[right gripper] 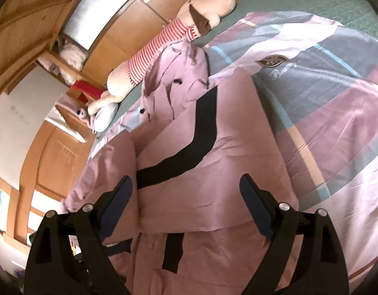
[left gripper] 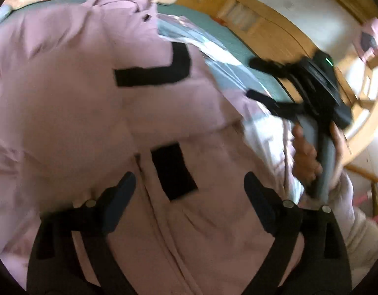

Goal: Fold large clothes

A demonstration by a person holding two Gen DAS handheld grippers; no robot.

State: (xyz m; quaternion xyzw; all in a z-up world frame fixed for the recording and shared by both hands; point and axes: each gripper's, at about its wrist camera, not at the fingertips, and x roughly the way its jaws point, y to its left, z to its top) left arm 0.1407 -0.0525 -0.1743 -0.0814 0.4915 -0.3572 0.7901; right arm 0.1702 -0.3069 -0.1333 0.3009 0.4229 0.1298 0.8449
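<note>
A large pink coat (left gripper: 90, 113) with black stripes lies on the bed, with one side and a sleeve folded over its front; it also shows in the right wrist view (right gripper: 238, 184). My left gripper (left gripper: 189, 184) is open and empty just above the coat's front near a black patch (left gripper: 173, 170). My right gripper (right gripper: 185, 189) is open and empty above the folded sleeve and its black stripe (right gripper: 189, 147). In the left wrist view the right gripper (left gripper: 257, 78) hovers, blurred, over the coat's right edge.
A patterned pink, grey and blue quilt (right gripper: 324, 93) covers the green mattress (right gripper: 312, 0). A long plush toy in a red-striped shirt (right gripper: 164, 39) lies along the bed's far side. Wooden cabinets (left gripper: 262, 24) stand beside the bed.
</note>
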